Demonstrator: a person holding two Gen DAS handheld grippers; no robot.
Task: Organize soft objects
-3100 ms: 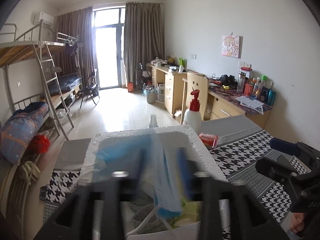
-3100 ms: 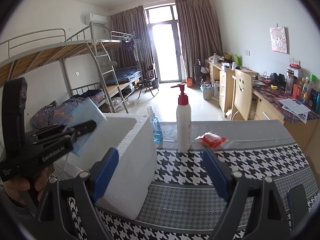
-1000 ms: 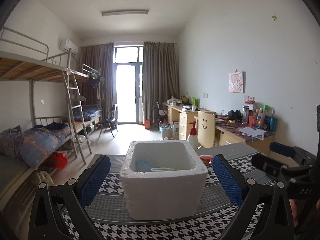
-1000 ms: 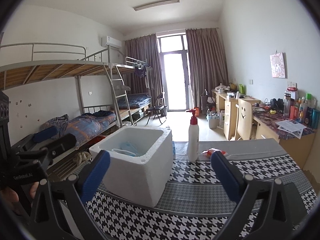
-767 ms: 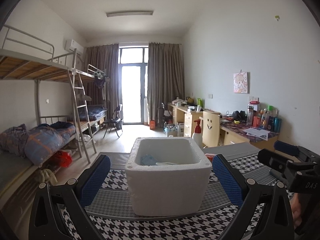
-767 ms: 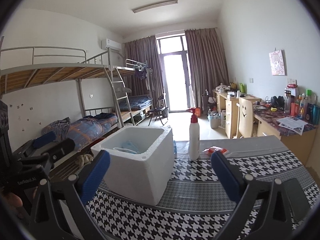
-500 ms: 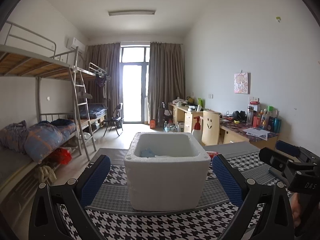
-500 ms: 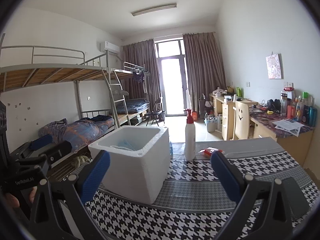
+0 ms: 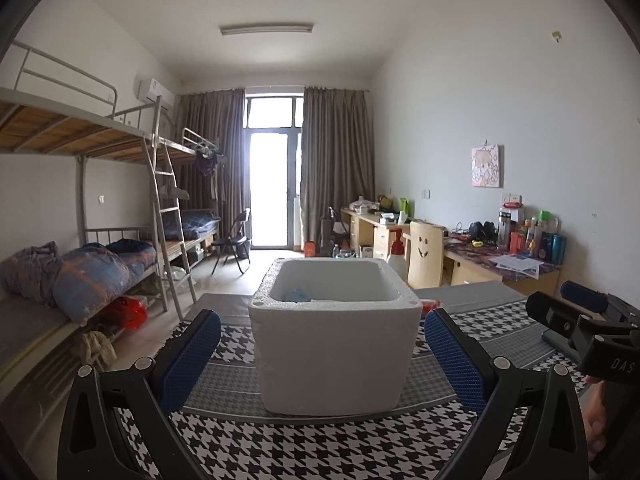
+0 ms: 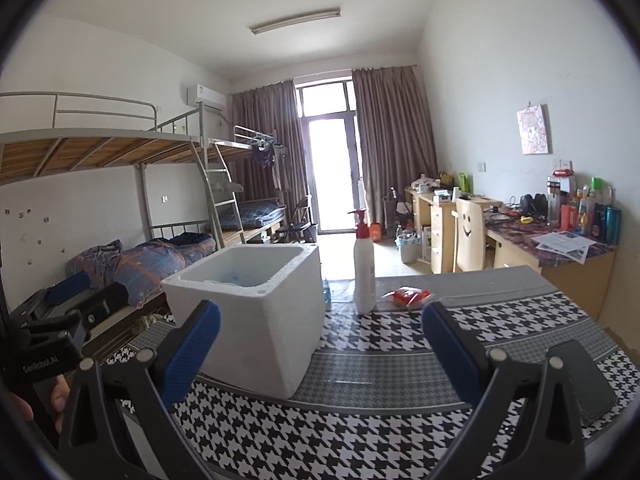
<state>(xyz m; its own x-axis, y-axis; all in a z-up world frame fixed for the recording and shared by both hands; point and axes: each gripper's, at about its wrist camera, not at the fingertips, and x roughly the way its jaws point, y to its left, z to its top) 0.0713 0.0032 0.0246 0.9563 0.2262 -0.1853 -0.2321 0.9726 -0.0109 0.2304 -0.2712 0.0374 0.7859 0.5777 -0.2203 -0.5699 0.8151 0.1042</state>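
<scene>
Houndstooth-covered desk point(image 9: 320, 448): your left gripper point(image 9: 322, 354) and right gripper point(image 10: 320, 344), jaws apart and empty. White foam box point(image 9: 334, 336) holds the blue soft item point(image 9: 297, 294). Reaching carelessly for the red packet point(image 10: 408, 295) could topple the white pump bottle point(image 10: 363, 268).

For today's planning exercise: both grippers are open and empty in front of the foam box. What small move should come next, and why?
Probably reach the right gripper toward the red packet beside the pump bottle. It looks like the only soft thing outside the foam box, and it lies on that gripper's side.
</scene>
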